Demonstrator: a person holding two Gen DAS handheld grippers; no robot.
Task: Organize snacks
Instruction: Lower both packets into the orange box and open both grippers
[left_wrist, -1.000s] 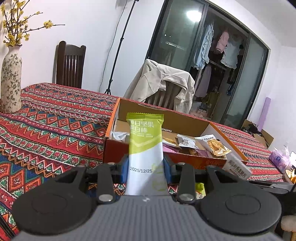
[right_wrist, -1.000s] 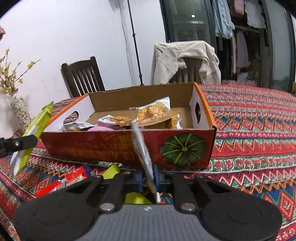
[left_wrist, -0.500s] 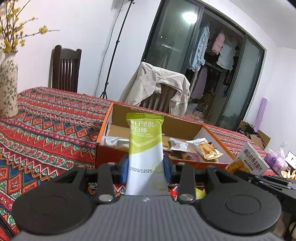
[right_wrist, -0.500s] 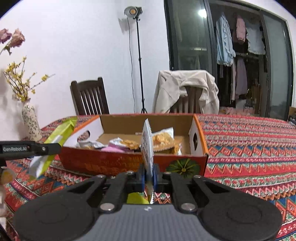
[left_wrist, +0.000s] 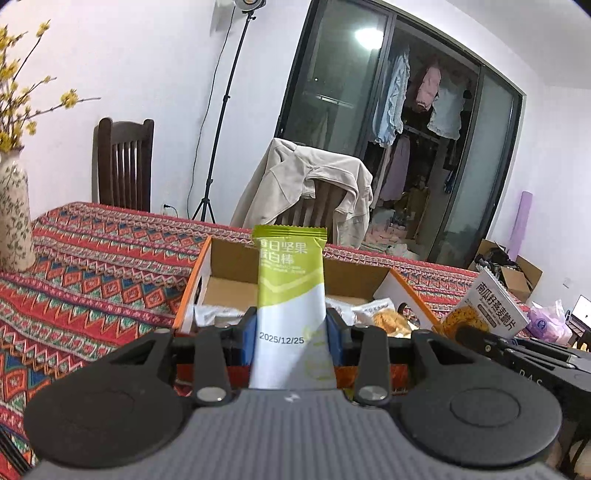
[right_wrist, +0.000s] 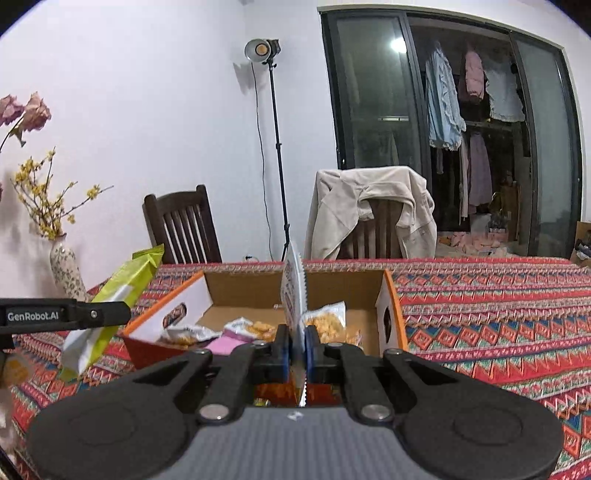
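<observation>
Left wrist view: the left gripper (left_wrist: 290, 330) pinches a green-and-white nut bar packet (left_wrist: 290, 295) between its blue pads, the packet standing upright in front of the open cardboard box (left_wrist: 221, 269). The box sits on the patterned tablecloth (left_wrist: 92, 266), with loose snack packets (left_wrist: 384, 314) inside it. To the right of the box, a white-and-orange crisp packet (left_wrist: 487, 306) shows, gripped by the right gripper (left_wrist: 476, 338).

Right wrist view: the right gripper (right_wrist: 297, 347) is clamped tight on that thin crisp packet (right_wrist: 293, 291), seen edge-on, just in front of the box (right_wrist: 389, 306). Left of the box, the left gripper (right_wrist: 110, 315) holds the green bar (right_wrist: 122, 288) tilted above the cloth. A floral vase (right_wrist: 66, 269) stands beyond, left of the box.
</observation>
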